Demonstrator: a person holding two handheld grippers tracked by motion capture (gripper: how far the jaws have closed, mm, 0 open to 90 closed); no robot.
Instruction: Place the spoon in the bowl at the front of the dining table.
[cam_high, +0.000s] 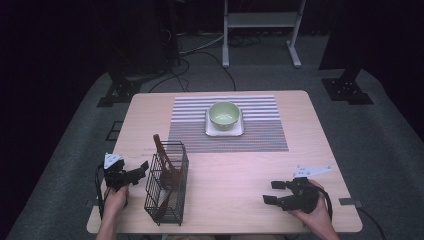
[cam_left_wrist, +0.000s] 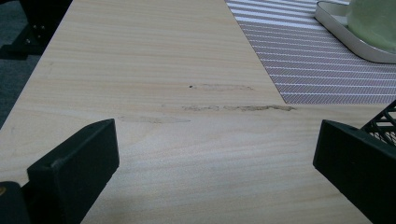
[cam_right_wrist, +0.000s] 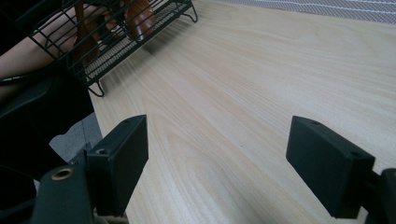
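Wire basket with brown wooden utensils standing tilted inside, handles up, just beside left gripper, to its right; right gripper well apart across bare table. Both pairs of jaws spread wide, pinching nothing. Green bowl on white tray, far on striped mat.

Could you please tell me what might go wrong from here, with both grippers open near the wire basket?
The left gripper has one open jaw right beside the wire basket; a push might tip or slide this tall, light basket. The wooden utensils lean out over its rim and could snag or fall. The green bowl merely rests on its white tray, so a careless reach could shift it.
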